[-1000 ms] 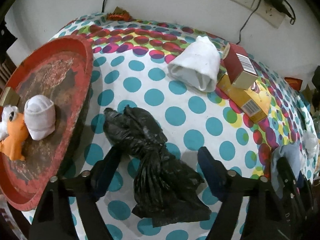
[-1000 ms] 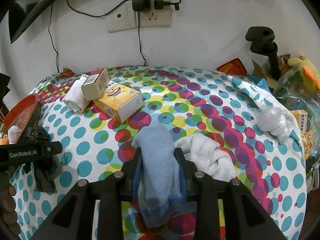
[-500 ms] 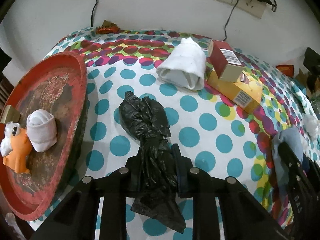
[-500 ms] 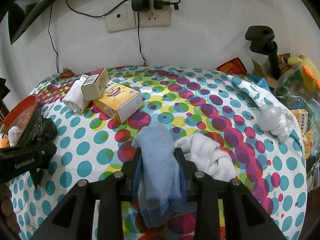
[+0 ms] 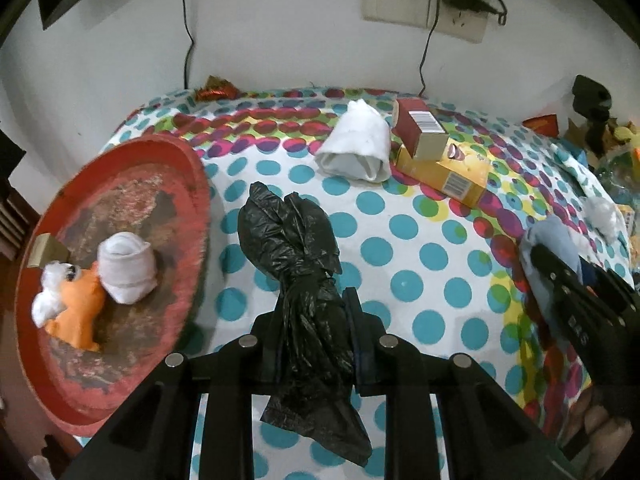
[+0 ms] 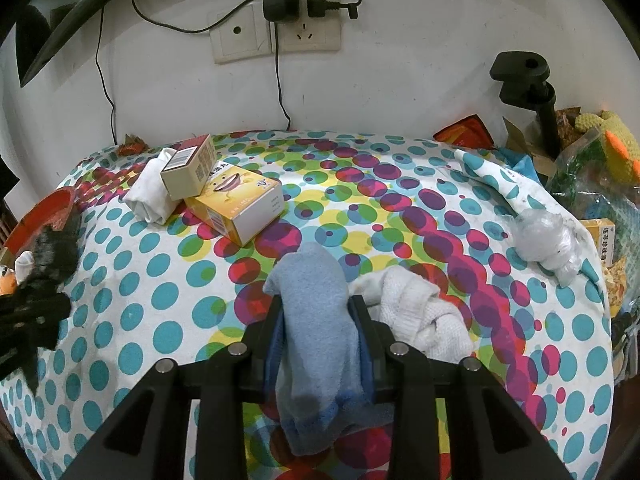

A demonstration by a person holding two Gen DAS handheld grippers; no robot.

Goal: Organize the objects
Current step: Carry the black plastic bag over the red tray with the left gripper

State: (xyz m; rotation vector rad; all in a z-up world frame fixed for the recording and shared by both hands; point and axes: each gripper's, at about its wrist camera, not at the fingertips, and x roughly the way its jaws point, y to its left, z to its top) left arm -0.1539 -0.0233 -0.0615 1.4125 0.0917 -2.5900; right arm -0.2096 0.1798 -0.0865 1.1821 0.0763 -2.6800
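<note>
My left gripper (image 5: 314, 312) is shut on a crumpled black plastic bag (image 5: 292, 248) and holds it above the dotted tablecloth, right of a round red tray (image 5: 132, 184). The tray holds a rolled white sock (image 5: 126, 268) and an orange plush toy (image 5: 72, 312). My right gripper (image 6: 318, 312) is shut on a light blue sock (image 6: 316, 312), held just above the cloth. The left gripper with the bag shows at the left edge of the right wrist view (image 6: 44, 264).
A rolled white cloth (image 5: 356, 148), a red box (image 5: 420, 128) and a yellow box (image 5: 444, 172) lie at the back. A white knit cloth (image 6: 416, 312) and a clear plastic wad (image 6: 544, 240) lie to the right. Clutter and a black clamp (image 6: 524, 80) stand far right.
My left gripper closed on the black bag and lifted it off the cloth, drawing back. The right gripper stayed still with the blue sock.
</note>
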